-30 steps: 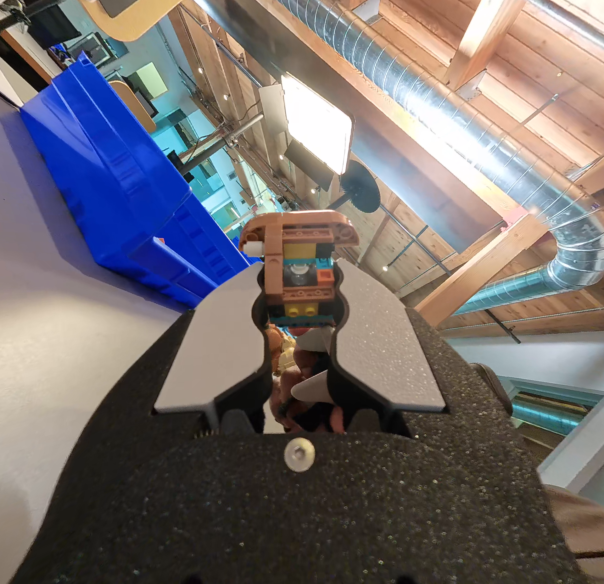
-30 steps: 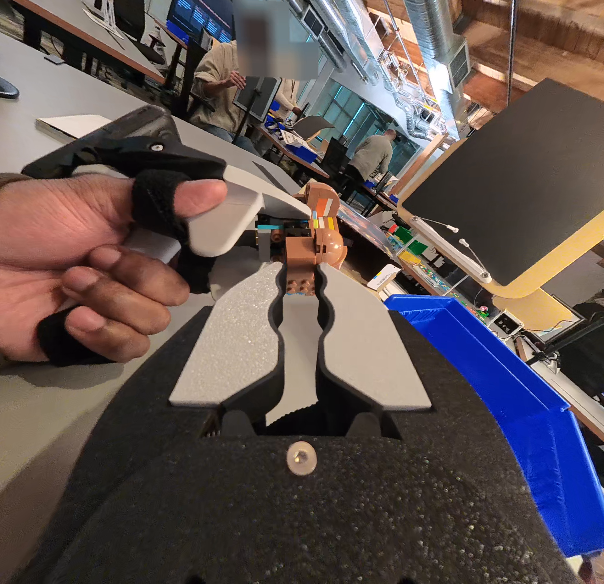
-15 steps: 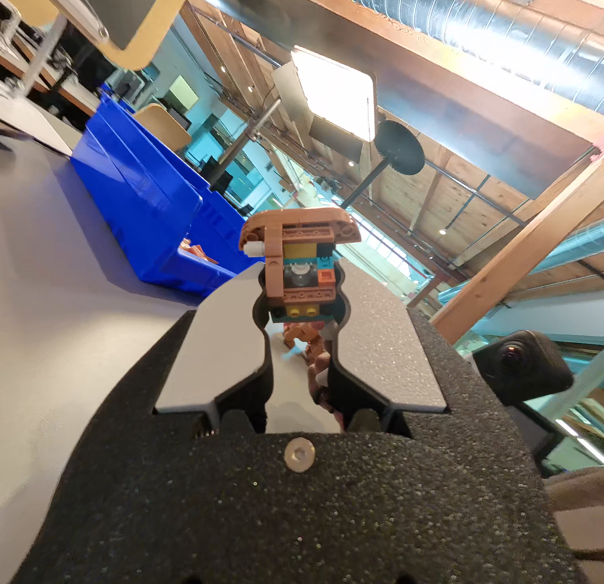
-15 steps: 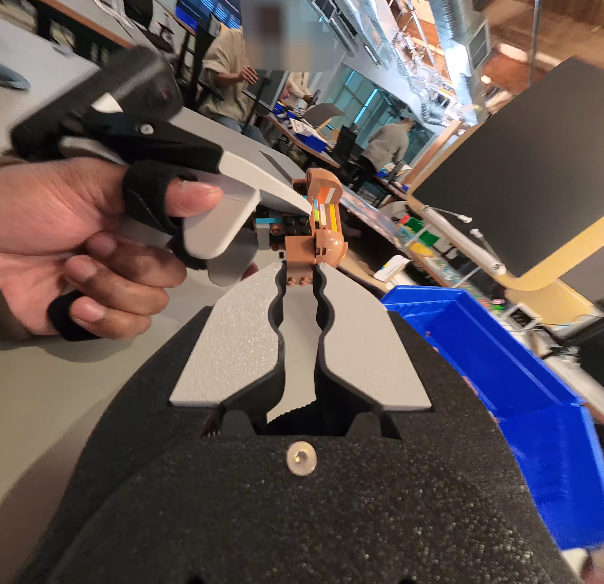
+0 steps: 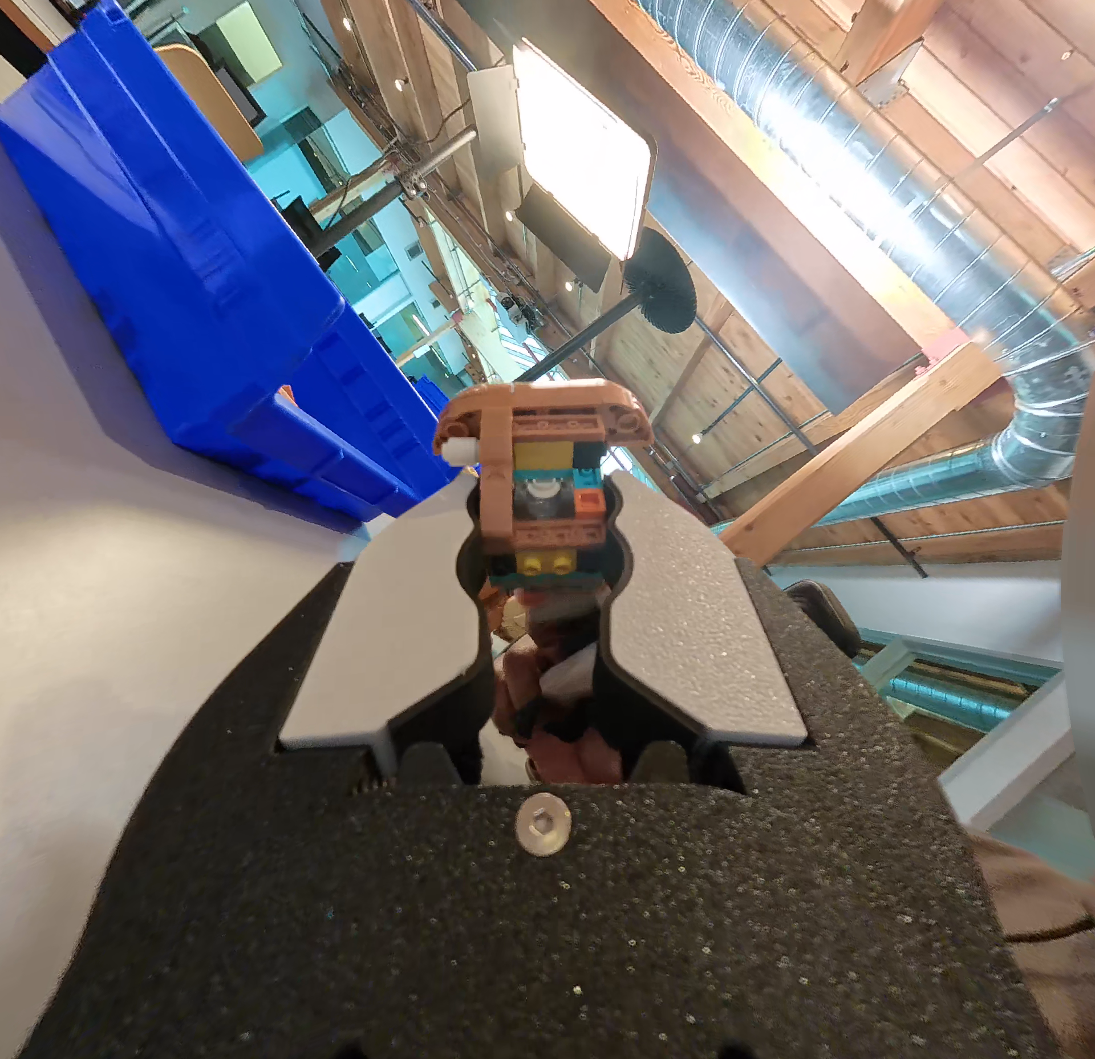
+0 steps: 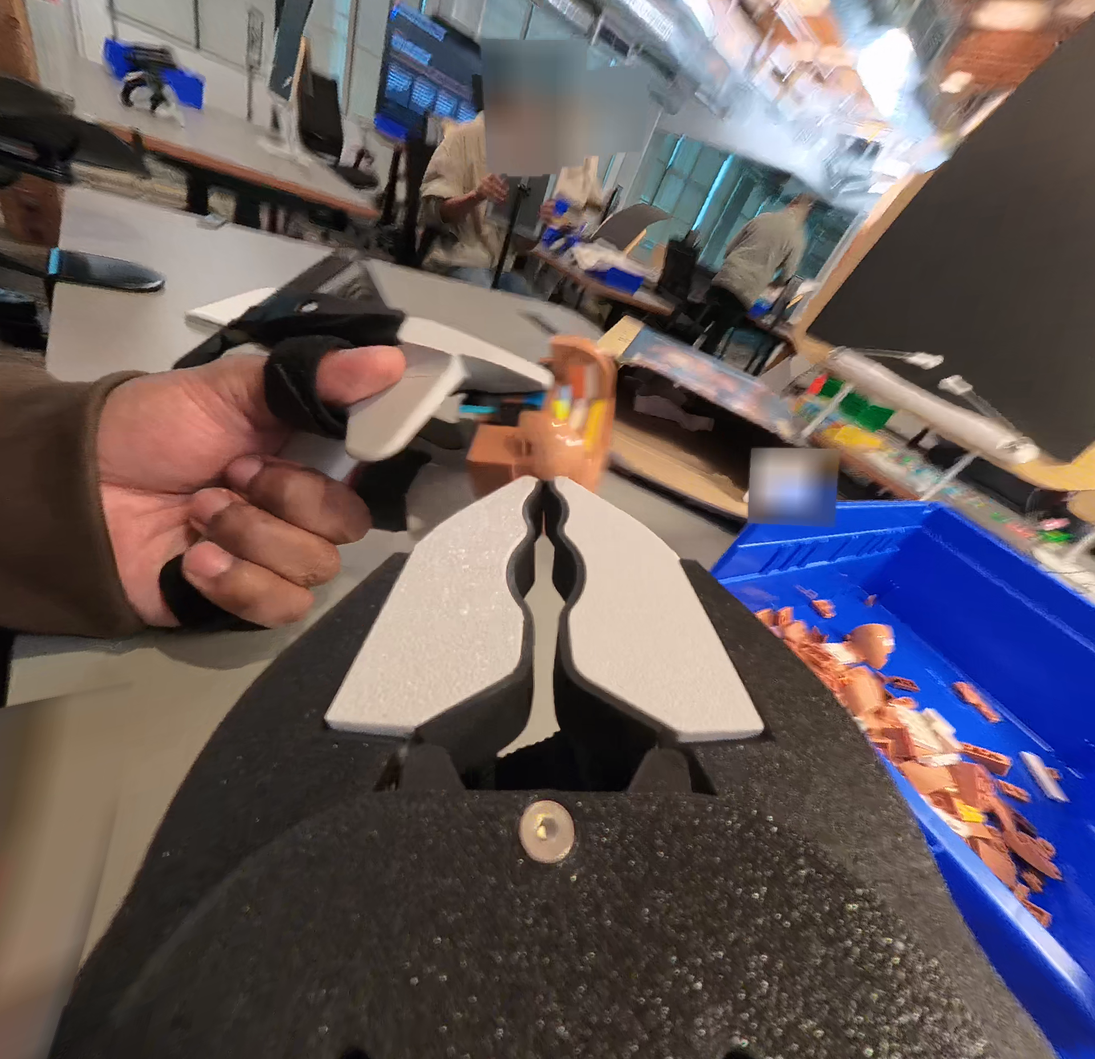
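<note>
My left gripper [image 5: 542, 497] is shut on a small brick model [image 5: 542, 432], brown with yellow, teal and orange bricks, and holds it above the table. The right wrist view shows that same gripper [image 6: 509, 388] in a person's hand [image 6: 207, 485], with the model [image 6: 563, 420] sticking out of its fingers. My right gripper [image 6: 542, 488] is shut, pad against pad, with nothing between the pads. Its tips sit just below the model's brown lower block [image 6: 498, 456], which lies beyond them.
A blue bin [image 6: 977, 568] stands at the right and holds several loose brown bricks [image 6: 924, 734]; it also shows in the left wrist view [image 5: 178, 260]. The grey table [image 6: 148, 793] lies below. People work at desks [image 6: 462, 213] farther off. The left gripper's tips are roughly 4 centimeters from the right gripper's.
My right gripper gripped the model's brown lower block before. Now its pads have come together on air, and the block sits beyond the tips. The left grasp is unchanged.
</note>
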The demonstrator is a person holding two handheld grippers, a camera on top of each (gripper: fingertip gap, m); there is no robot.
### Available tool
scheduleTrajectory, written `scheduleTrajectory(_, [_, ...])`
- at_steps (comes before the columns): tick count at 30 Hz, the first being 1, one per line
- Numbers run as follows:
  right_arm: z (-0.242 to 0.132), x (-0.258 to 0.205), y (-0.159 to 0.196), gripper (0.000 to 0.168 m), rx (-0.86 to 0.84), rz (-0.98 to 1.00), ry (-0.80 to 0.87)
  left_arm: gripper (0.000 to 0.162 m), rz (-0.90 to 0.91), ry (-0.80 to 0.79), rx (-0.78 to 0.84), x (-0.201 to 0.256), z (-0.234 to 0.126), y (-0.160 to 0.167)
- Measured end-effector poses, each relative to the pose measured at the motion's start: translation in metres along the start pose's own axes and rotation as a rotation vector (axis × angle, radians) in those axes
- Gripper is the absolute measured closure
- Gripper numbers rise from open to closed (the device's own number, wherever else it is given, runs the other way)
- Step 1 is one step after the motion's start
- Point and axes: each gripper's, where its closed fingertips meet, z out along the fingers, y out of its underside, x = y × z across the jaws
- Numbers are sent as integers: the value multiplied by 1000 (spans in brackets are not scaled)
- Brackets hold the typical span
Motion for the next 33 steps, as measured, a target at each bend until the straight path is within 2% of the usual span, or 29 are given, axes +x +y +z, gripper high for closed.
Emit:
scheduleTrajectory(4, [-3,10,8,168,-22,-7,21,126,-94,13,96,-7,-10,-18])
scheduleTrajectory(8, [1,3,13,168,-36,-70,16,125,-48,2,73,-4,-8,-14])
scheduleTrajectory(12, [11,-3,16,131,-65,-170,63,125,10,-21,66,-3,-6,-11])
scheduleTrajectory(16, [20,-4,16,109,-105,-206,119,125,55,-17,29,2,-1,-1])
scheduleTrajectory(17, [21,-3,16,108,-107,-199,129,125,69,-16,17,3,0,1])
scheduleTrajectory(19, [21,2,14,122,-99,-187,150,125,87,-13,-7,5,1,5])
scheduleTrajectory(20, [19,3,14,124,-93,-183,153,125,91,-10,-18,6,2,7])
scheduleTrajectory(26, [14,5,15,125,-77,-7,62,122,113,3,-72,9,2,12])
scheduleTrajectory(33, [12,6,20,125,-87,166,-1,114,241,-28,-138,13,-1,15])
